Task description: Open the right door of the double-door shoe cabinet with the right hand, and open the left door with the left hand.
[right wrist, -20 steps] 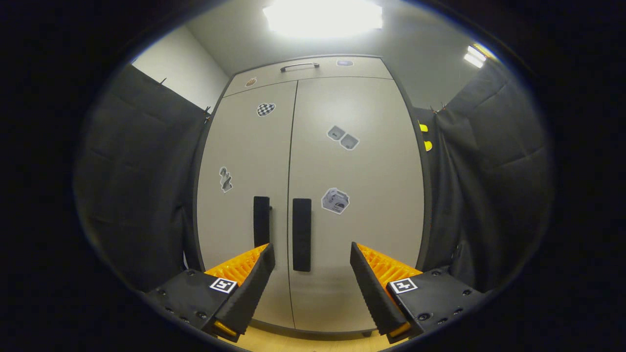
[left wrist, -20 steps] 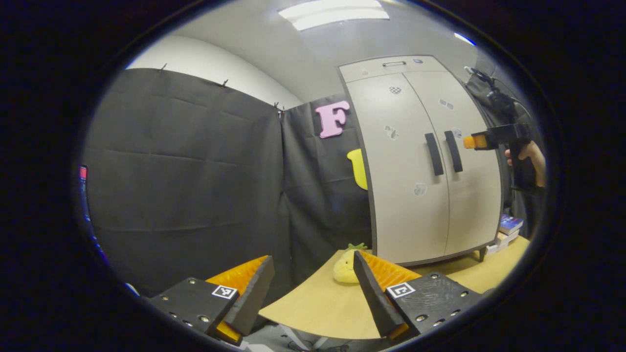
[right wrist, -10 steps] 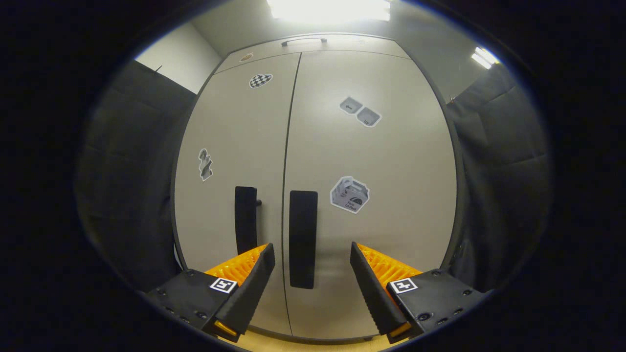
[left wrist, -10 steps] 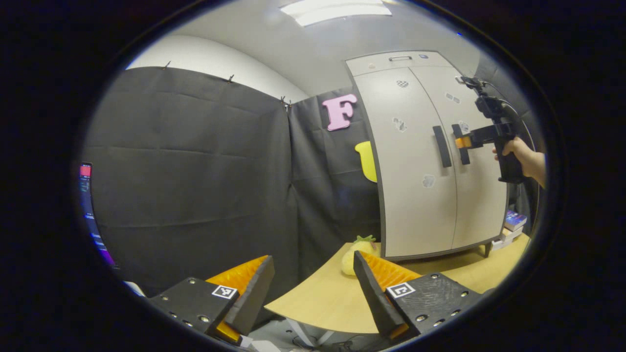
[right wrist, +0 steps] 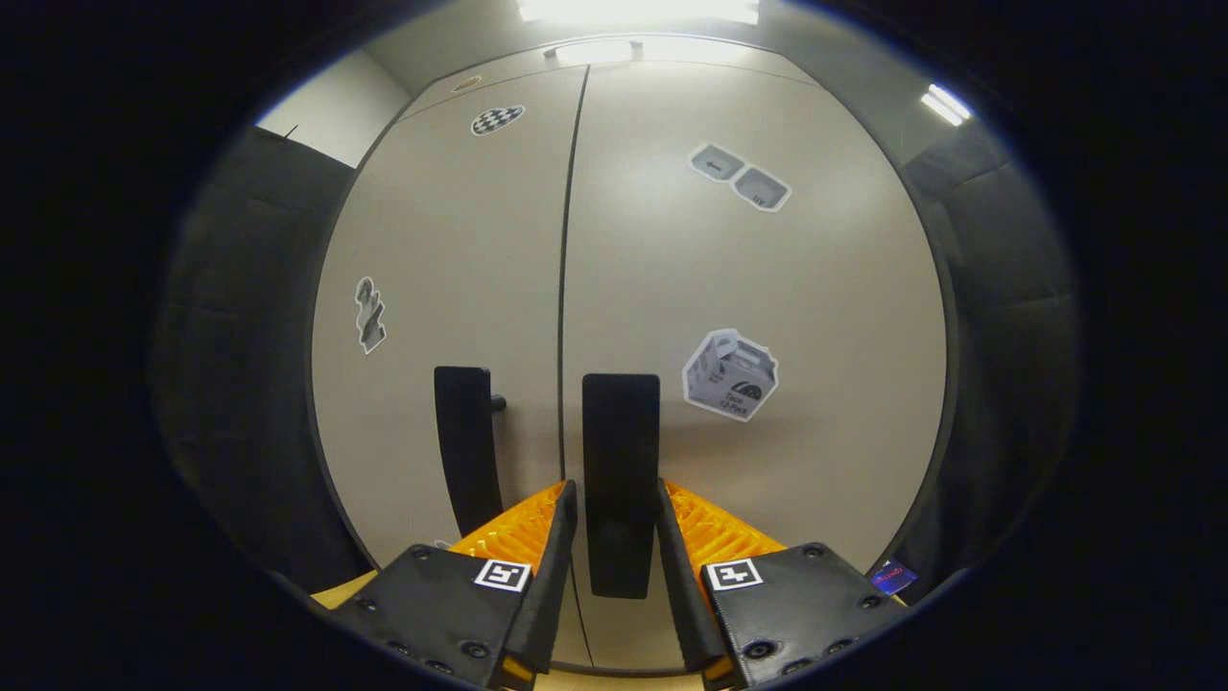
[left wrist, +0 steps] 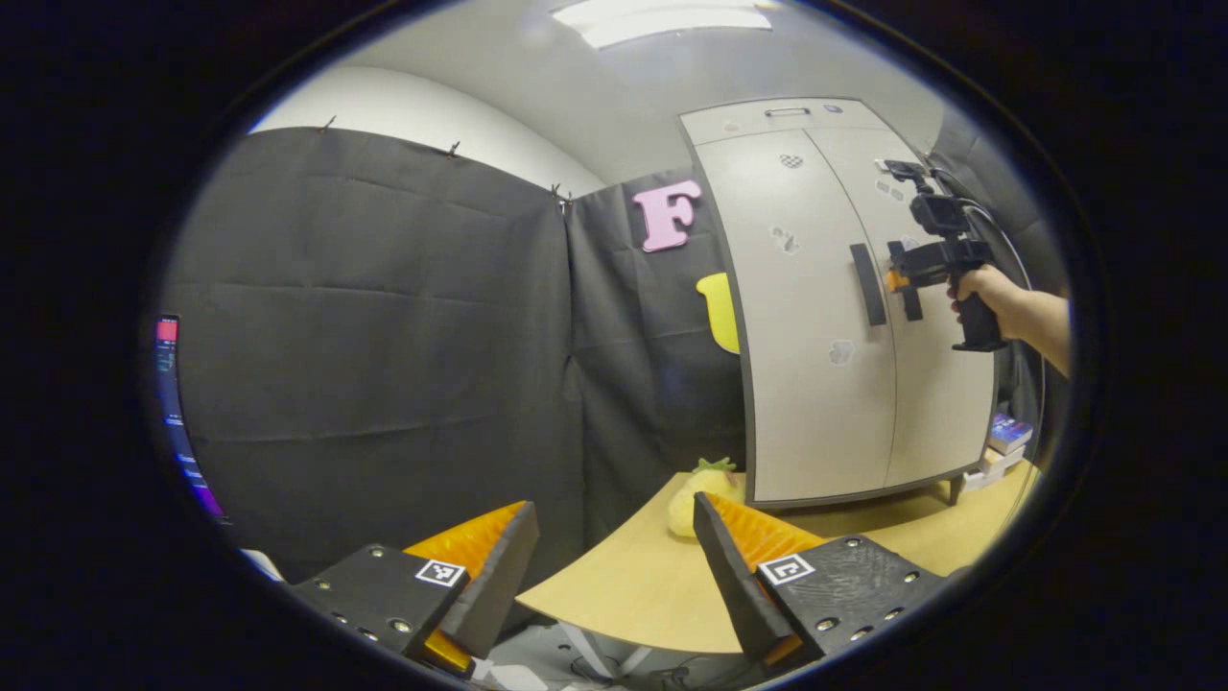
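Moved in on the shoe cabinet [left wrist: 815, 403] since a second ago and drew the right tongs [right wrist: 615, 485] from a wide spread down onto the right handle [right wrist: 621, 432]. Pinched that handle from both sides, one finger against each long edge, in its lower half. Found the handle to be a dark upright bar, long axis vertical, just right of the seam on the right door [right wrist: 767, 269], straight ahead of the tongs and between the fingers. Left both doors closed and flush, so judged the opening itself not yet begun. Needed, by that judgement, a pull straight back, swinging the door out about its far right edge. Saw the left handle [right wrist: 465, 441] just across the seam on the left door [right wrist: 432, 240], ungrasped. Held the left tongs [left wrist: 613, 501] spread wide and gripping nothing, well apart from the cabinet, low over the surface [left wrist: 633, 595], with the cabinet up and to their right. Put the right hand [left wrist: 979, 288] far nearer; left a long reach to come for the left.
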Available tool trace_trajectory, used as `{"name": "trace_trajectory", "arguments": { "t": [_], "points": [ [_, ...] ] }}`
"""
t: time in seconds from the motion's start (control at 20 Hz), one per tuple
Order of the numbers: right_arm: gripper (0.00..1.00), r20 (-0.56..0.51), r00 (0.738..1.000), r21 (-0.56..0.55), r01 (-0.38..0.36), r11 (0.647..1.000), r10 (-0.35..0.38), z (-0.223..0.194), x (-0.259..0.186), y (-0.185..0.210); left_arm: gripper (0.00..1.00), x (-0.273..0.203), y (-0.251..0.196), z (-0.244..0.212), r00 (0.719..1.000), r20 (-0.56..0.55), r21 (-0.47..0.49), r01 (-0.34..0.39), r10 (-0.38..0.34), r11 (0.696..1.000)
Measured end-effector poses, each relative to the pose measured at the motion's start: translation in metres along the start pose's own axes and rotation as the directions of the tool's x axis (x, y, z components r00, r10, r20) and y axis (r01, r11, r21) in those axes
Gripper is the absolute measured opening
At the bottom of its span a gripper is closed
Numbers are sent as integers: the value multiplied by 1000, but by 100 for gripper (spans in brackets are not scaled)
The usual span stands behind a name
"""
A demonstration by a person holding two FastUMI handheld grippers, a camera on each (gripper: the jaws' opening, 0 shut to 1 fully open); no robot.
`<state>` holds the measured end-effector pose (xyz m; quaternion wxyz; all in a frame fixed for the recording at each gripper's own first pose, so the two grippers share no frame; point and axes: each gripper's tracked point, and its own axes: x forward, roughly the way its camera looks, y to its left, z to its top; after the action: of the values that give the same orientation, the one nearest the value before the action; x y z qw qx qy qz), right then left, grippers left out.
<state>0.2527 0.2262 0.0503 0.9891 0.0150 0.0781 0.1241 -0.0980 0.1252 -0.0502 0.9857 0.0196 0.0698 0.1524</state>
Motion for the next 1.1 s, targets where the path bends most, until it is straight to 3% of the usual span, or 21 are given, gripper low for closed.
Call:
{"name": "trace_trajectory", "arguments": {
  "t": [0.05, 0.1, 0.25, 0.35, 0.7, 1.1],
  "points": [
    [52, 13, 999, -7, 32, 999, -32, 2, -3, -6, 94, 0, 0, 0, 1000, 0, 0, -1, 1, 1000],
    [39, -1, 999, -4, 35, 999, -35, 1, -2, -3, 95, 0, 1, 1, 1000, 2, -2, -4, 4, 1000],
    [28, -6, 999, 35, 33, 999, -33, 2, -1, -4, 94, 0, 0, 3, 1000, 7, -22, -6, 7, 1000],
    [12, -53, 998, 44, 25, 999, -23, 0, -2, -4, 94, 0, 0, 4, 1000, 14, -34, 2, -1, 999],
    [6, -52, 998, 50, -31, 998, 34, -1, -12, -2, 94, -2, -5, 12, 998, 44, -42, 43, -41, 998],
    [8, -59, 991, 67, -115, 991, 119, 0, -14, -9, 94, -1, -33, 27, 991, 73, -43, 114, -111, 993]
  ]
}}
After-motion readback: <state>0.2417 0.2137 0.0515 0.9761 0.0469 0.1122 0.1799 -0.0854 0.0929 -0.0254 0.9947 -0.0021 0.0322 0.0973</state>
